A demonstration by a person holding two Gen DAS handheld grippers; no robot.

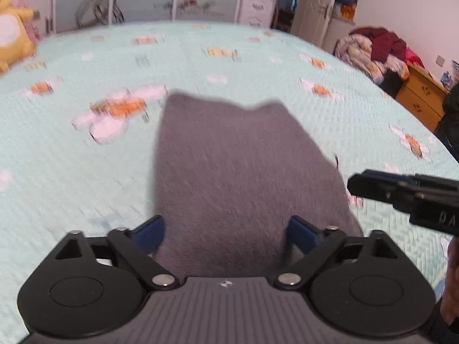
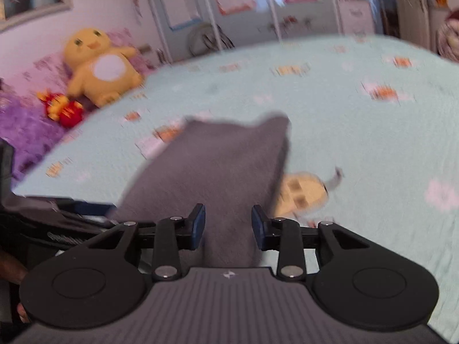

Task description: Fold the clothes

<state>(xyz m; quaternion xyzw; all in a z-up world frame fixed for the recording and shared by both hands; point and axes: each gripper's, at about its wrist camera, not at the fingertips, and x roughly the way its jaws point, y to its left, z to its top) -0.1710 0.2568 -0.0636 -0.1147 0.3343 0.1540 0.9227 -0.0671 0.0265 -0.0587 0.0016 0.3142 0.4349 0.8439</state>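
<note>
A bed (image 1: 86, 172) fills both views, covered in a pale mint quilted spread printed with small orange-and-white motifs; a grey folded garment (image 1: 229, 172) lies flat on the spread, running lengthwise away from the cameras, its far edge uneven with a small notch; in the right wrist view a tan patch with a grey tab (image 2: 305, 192) shows just beside the garment's right edge; at the head end a yellow plush duck (image 2: 100, 66) sits against purple bedding (image 2: 23, 126), with a red-and-yellow toy (image 2: 64, 110) just beside it
</note>
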